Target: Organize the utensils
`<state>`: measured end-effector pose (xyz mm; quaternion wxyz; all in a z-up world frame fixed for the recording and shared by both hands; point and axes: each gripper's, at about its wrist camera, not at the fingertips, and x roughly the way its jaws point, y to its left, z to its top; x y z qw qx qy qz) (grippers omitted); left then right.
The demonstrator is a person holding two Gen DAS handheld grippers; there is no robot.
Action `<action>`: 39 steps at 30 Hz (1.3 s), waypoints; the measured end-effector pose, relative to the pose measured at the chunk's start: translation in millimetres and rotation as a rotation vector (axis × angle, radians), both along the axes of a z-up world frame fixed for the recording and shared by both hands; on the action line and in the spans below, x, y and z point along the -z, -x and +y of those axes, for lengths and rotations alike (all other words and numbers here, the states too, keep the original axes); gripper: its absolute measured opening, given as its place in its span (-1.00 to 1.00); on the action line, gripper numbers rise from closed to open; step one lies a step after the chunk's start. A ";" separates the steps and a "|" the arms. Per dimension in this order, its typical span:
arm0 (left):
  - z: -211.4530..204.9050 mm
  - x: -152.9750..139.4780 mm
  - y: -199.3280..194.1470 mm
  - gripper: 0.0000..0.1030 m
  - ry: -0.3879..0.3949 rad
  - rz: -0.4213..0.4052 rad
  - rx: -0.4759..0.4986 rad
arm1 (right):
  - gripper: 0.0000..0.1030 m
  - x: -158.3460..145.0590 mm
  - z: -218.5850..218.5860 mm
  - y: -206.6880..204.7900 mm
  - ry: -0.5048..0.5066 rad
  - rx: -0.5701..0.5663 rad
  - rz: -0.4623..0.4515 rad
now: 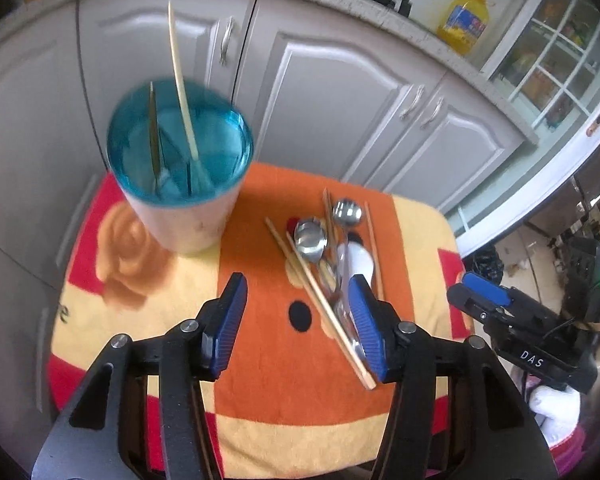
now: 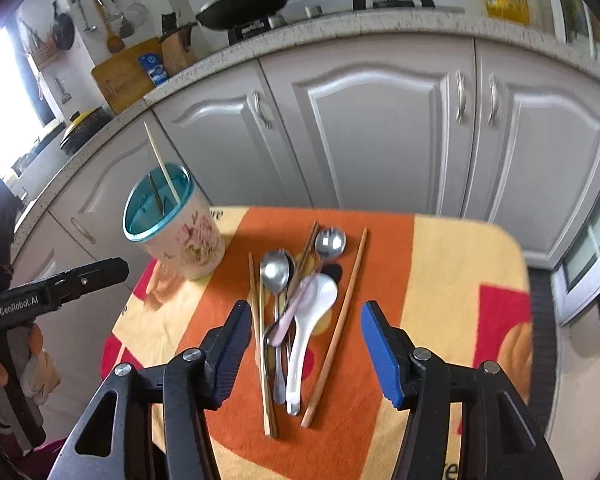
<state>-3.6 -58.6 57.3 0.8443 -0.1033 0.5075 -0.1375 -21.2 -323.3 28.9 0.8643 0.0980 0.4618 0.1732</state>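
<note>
1. The right gripper (image 2: 302, 350) hangs with jaws apart and empty, straddling the utensil pile (image 2: 296, 320) on the towel (image 2: 440, 280).
2. The left gripper (image 1: 296, 324) is spread wide, empty, with the pile off to its right.
3. Handles run lengthwise toward the right gripper, which looks nearer.
4. The holder cup (image 2: 172, 224) stands far-left of the pile, one chopstick (image 2: 162, 168) already inside.

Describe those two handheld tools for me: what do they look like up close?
Each tool is black, with two angular fingers carrying ribbed blue pads and round silver pivot pins. The left tool bears white "GenRobot.AI" lettering on its side; the right tool reads "DAS", shows a small green light and a thin black cable. The hands holding them wear white gloves.
</note>
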 end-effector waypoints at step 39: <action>-40.9 116.7 -75.1 -0.11 -0.137 0.193 -0.103 | -0.17 66.6 22.1 -133.2 0.019 -0.172 0.074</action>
